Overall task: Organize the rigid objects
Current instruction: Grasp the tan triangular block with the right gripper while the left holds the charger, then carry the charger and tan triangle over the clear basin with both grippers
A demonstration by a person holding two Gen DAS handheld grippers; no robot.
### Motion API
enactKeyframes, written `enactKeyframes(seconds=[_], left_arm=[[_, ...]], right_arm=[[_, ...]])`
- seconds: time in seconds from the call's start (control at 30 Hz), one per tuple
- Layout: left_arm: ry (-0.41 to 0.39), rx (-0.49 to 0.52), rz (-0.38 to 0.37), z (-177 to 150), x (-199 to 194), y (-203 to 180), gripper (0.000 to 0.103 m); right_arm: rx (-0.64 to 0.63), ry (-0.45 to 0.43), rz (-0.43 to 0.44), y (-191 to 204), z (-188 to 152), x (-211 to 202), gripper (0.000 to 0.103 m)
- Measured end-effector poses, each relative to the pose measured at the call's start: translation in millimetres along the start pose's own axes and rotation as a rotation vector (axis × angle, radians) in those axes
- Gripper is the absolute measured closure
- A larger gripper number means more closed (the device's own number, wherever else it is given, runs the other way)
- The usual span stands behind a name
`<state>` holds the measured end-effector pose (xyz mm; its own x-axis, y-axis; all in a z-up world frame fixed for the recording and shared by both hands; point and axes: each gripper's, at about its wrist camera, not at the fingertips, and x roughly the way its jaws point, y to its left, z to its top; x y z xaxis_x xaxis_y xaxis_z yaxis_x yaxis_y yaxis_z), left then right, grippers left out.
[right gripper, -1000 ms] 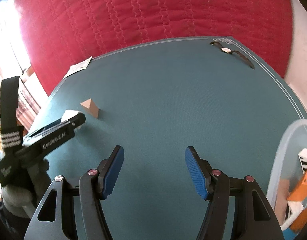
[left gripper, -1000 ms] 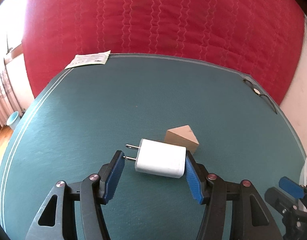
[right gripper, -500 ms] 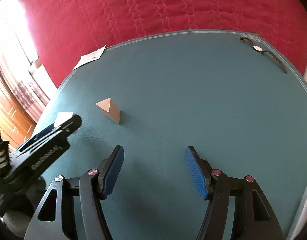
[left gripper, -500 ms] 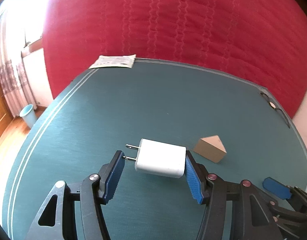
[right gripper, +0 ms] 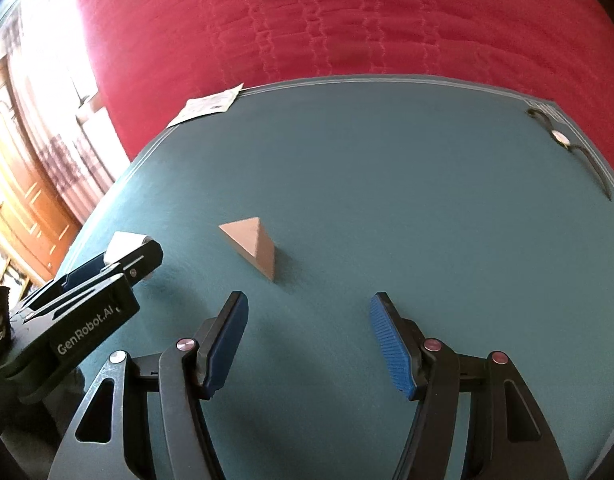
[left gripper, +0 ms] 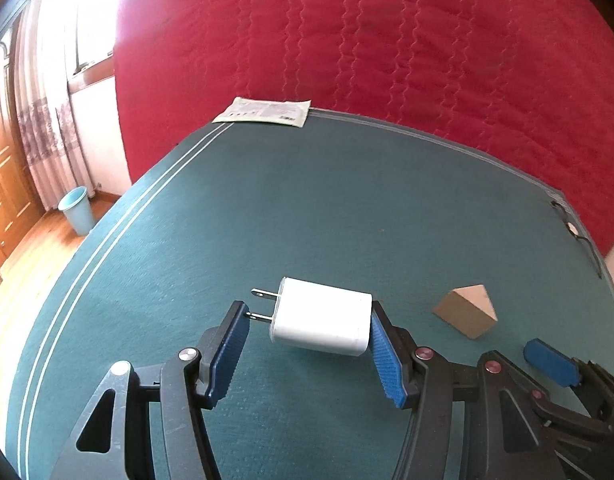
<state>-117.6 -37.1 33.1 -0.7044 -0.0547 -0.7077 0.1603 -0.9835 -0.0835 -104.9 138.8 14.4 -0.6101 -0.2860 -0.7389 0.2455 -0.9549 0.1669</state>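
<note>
My left gripper (left gripper: 307, 344) is shut on a white plug charger (left gripper: 321, 322), its two prongs against the left pad, held above the green table mat (left gripper: 267, 208). A wooden triangular block (left gripper: 467, 316) lies on the mat to its right. In the right wrist view the same wooden block (right gripper: 253, 246) lies ahead and left of my right gripper (right gripper: 309, 336), which is open and empty. The left gripper (right gripper: 107, 276) with the charger (right gripper: 121, 242) shows at the left there. One blue finger of the right gripper (left gripper: 551, 362) shows in the left wrist view.
A wristwatch (right gripper: 563, 140) lies at the mat's far right corner. A paper leaflet (left gripper: 267, 112) lies at the far left edge. A red quilt (left gripper: 387, 40) lies behind the table. A blue bin (left gripper: 77, 210) stands on the wooden floor at left.
The left gripper has lifted and swung left with the charger; the block now lies further right of it. The right gripper has turned left, toward the block; the plastic container left its view.
</note>
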Motion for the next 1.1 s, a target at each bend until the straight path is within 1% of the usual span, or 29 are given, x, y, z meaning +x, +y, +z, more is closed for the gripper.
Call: enactKeyframes(seconds=[0.23,0.37,0.43,0.47,0.53,0.57,0.6,0.63,0.67,0.73,0.93,1.1], left_arm=[[0.017,-0.058,0.044,2.3,4.0,14.5,0.041],[0.023,-0.077,0.056,3.3,5.7,18.8,0.041],[0.027,-0.081,0.055,3.1,6.2,20.0,0.041],[0.029,-0.083,0.054,2.7,6.0,20.1,0.041],[0.031,-0.082,0.052,3.3,7.0,20.9,0.041],[0.031,-0.084,0.051,3.8,7.6,20.8,0.041],[0.033,-0.085,0.050,4.1,8.3,21.4,0.041],[0.034,-0.085,0.049,4.2,8.9,21.8,0.041],[0.036,-0.084,0.047,3.7,8.7,22.0,0.041],[0.040,-0.081,0.044,3.5,9.9,21.8,0.041],[0.034,-0.075,0.038,4.3,9.9,18.7,0.041],[0.026,-0.055,0.021,2.7,7.1,12.2,0.041]], right_arm=[[-0.069,0.026,0.035,21.2,12.3,12.9,0.038],[-0.104,0.028,0.023,31.2,18.7,21.2,0.040],[-0.119,0.017,0.021,36.1,21.9,24.3,0.048],[-0.118,0.005,0.022,37.1,24.2,24.8,0.050],[-0.105,0.006,0.027,39.4,32.4,30.7,0.059],[-0.109,0.008,0.020,41.2,35.6,33.8,0.061],[-0.121,0.012,0.002,43.3,36.4,36.6,0.065],[-0.131,0.016,-0.009,44.6,35.3,38.1,0.067],[-0.148,0.004,-0.022,46.7,33.3,38.1,0.068],[-0.172,-0.007,-0.049,48.9,29.2,35.9,0.074],[-0.127,-0.002,-0.026,39.3,21.4,22.8,0.075],[-0.078,-0.010,-0.010,26.0,12.8,2.9,0.075]])
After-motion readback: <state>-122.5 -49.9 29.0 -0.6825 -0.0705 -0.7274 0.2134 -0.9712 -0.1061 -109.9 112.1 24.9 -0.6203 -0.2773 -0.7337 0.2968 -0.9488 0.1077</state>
